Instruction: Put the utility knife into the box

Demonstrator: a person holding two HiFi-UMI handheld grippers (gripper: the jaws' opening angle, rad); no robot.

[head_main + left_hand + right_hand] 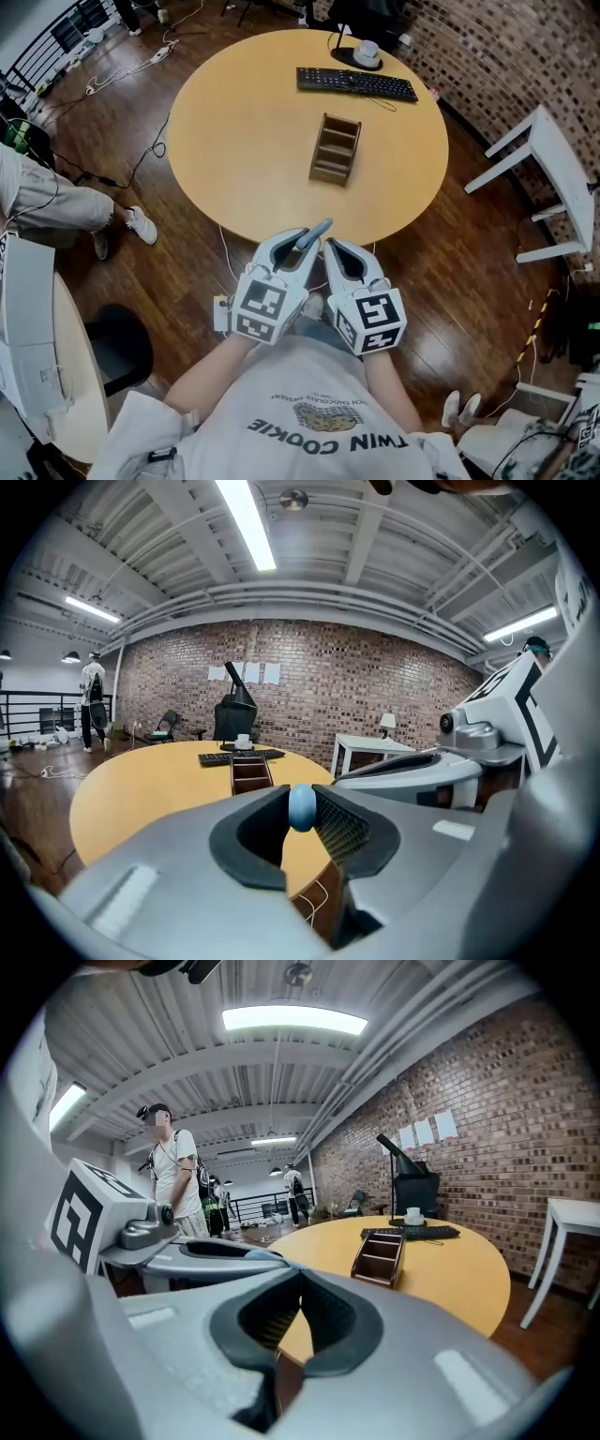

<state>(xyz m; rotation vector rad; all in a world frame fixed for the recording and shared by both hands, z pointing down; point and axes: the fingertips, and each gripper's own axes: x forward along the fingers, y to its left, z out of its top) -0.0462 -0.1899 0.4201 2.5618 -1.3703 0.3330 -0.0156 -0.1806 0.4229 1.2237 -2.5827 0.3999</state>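
On the table (234, 141), box (335, 150) stands empty; left tool (294, 249) grips utility knife (319, 231); right tool (337, 253) closed.

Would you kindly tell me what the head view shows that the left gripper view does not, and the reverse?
Only the head view: the holder's T-shirt and floor cables. Only the left gripper view: ceiling lights and papers on the brick wall. Both: the table, box, keyboard, and the utility knife clamped in the left gripper.
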